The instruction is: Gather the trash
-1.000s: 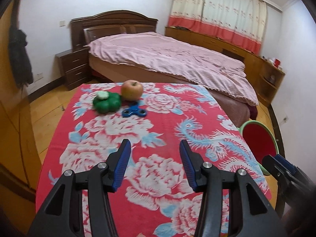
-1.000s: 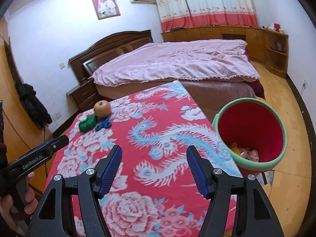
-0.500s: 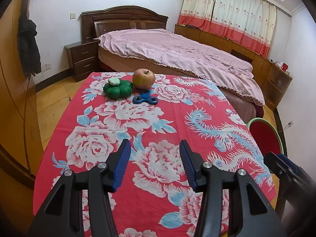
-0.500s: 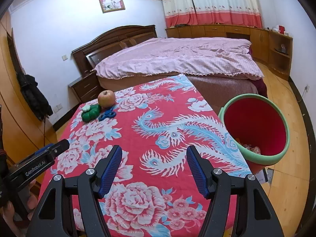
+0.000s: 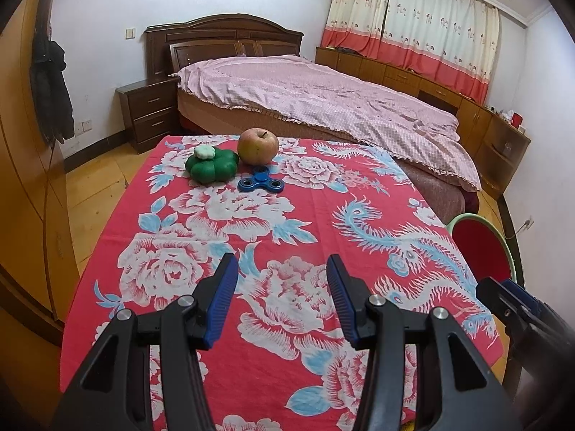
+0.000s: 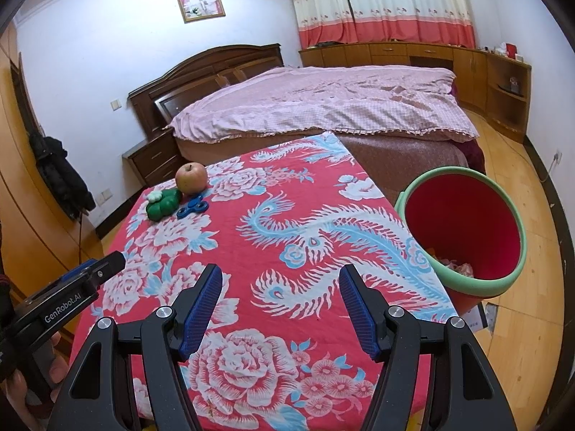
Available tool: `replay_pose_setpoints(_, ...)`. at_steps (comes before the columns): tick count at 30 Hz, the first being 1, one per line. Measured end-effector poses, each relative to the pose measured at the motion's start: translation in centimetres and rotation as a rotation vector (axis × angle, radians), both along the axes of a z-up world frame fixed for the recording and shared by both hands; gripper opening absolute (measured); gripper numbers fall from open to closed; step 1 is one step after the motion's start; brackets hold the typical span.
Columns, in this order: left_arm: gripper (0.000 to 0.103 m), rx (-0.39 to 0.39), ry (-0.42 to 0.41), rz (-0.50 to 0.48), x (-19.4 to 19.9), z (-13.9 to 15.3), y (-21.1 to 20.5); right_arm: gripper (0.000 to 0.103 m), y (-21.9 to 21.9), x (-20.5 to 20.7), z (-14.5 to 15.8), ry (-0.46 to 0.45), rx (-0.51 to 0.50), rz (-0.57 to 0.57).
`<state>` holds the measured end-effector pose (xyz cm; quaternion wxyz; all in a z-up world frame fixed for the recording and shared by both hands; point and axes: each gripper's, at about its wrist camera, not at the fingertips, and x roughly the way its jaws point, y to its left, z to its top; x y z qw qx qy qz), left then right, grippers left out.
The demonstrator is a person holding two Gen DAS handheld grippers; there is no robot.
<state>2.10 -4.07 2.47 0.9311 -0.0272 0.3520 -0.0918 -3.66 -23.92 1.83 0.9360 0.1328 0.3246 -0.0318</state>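
Note:
A red bin with a green rim (image 6: pixel 463 233) stands on the floor at the table's right edge, some wrappers in its bottom; the left wrist view shows part of the bin (image 5: pixel 481 248). At the far end of the red flowered tablecloth (image 5: pixel 287 237) lie an apple (image 5: pixel 258 146), a green flower-shaped object (image 5: pixel 212 166) and a blue fidget spinner (image 5: pixel 261 181); the right wrist view shows the apple (image 6: pixel 191 178), green object (image 6: pixel 163 204) and spinner (image 6: pixel 192 208) too. My left gripper (image 5: pixel 281 280) and right gripper (image 6: pixel 278 287) hover open over the near end, nothing between their fingers.
A bed with a pink cover (image 5: pixel 323 97) stands just beyond the table, a nightstand (image 5: pixel 149 115) to its left. A wardrobe (image 5: pixel 21 179) runs along the left, with a dark coat (image 5: pixel 50 89) hanging. Low cabinets (image 6: pixel 413 57) line the curtained far wall.
In both views the table and room have slid lower and nearer in the frame, as both grippers tilted up a little. Jaw spacing looks the same.

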Motion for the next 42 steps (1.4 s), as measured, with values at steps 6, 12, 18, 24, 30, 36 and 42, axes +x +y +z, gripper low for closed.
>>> replay_pose_setpoints(6,0.051,-0.001,-0.002,0.0,0.01,0.04,0.02,0.069,-0.02,-0.01,0.02,0.0,0.001,0.0)
replay_pose_setpoints(12,0.051,-0.002,-0.003,0.002,0.07,0.12,0.06,0.069,-0.02,-0.02,0.03,-0.001,0.001,0.0)
replay_pose_setpoints(18,0.051,-0.005,-0.004,0.005,0.13,0.26,0.19,0.069,0.01,-0.03,0.12,-0.001,0.001,0.001)
replay_pose_setpoints(24,0.051,-0.005,-0.004,0.005,0.14,0.27,0.2,0.069,0.02,-0.04,0.18,-0.002,0.002,0.002)
replay_pose_setpoints(30,0.051,-0.005,-0.005,0.005,0.16,0.34,0.21,0.069,0.1,0.06,0.32,-0.003,0.002,0.002)
replay_pose_setpoints(36,0.051,-0.005,-0.004,0.006,0.14,0.34,0.21,0.069,0.11,0.07,0.37,-0.004,0.002,0.003)
replay_pose_setpoints(42,0.051,-0.006,-0.002,0.007,0.15,0.46,0.24,0.069,0.22,0.14,0.62,-0.003,0.003,0.003)
